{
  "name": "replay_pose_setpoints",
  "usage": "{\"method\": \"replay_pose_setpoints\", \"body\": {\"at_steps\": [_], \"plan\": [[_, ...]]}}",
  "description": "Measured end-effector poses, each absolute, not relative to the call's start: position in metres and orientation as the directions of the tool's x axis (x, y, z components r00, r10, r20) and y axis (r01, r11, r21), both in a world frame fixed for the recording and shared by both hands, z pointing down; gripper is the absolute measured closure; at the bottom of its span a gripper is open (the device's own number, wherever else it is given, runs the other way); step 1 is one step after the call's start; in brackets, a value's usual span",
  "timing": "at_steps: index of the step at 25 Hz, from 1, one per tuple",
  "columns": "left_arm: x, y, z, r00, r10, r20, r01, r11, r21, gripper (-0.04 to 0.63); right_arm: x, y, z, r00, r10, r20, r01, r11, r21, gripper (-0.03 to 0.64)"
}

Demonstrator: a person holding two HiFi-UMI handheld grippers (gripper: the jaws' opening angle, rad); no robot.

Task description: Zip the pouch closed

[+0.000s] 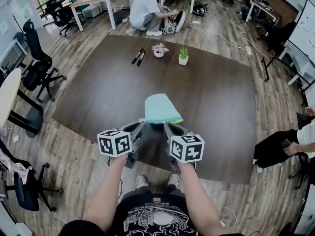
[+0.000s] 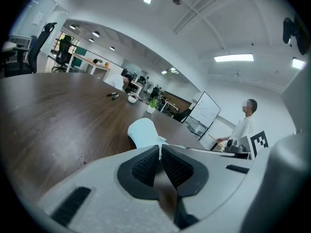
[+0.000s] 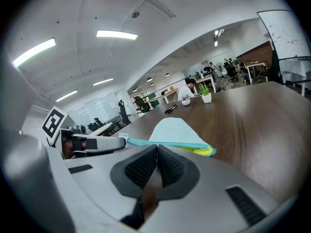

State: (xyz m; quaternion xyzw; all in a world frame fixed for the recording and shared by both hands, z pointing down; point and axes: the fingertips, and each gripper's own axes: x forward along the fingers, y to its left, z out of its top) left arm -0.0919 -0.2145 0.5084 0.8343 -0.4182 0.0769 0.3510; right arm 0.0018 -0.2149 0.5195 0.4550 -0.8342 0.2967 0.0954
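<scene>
A light teal pouch [image 1: 161,109] is held just above the dark brown table [image 1: 98,97], close to its front edge, with the zip side toward me. My left gripper [image 1: 142,124] is shut on a thin pale tab [image 2: 159,148] at the zip's left end. The pouch [image 2: 143,132] rises just past its pads. My right gripper [image 1: 165,125] is shut right at the teal zip line [image 3: 165,143], and what sits between its pads is hidden. At the zip's right end some yellow lining [image 3: 203,151] shows. The left gripper [image 3: 95,142] appears in the right gripper view too.
Far across the table stand two small potted plants [image 1: 183,56] [image 1: 159,50] and two black markers [image 1: 138,57]. A person crouches on the floor beyond the table [image 1: 147,11]. Office chairs [image 1: 37,65] stand at the left, and a seated person's legs [image 1: 275,149] are at the right.
</scene>
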Motion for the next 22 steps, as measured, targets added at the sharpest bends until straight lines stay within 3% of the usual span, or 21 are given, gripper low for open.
{"method": "replay_pose_setpoints", "body": {"at_steps": [22], "plan": [[-0.115,-0.219,0.514,0.573,-0.693,0.438,-0.792,-0.332,0.512,0.572,0.016,-0.217,0.524,-0.537,-0.717,0.444,-0.834,0.374,-0.406,0.617]]}}
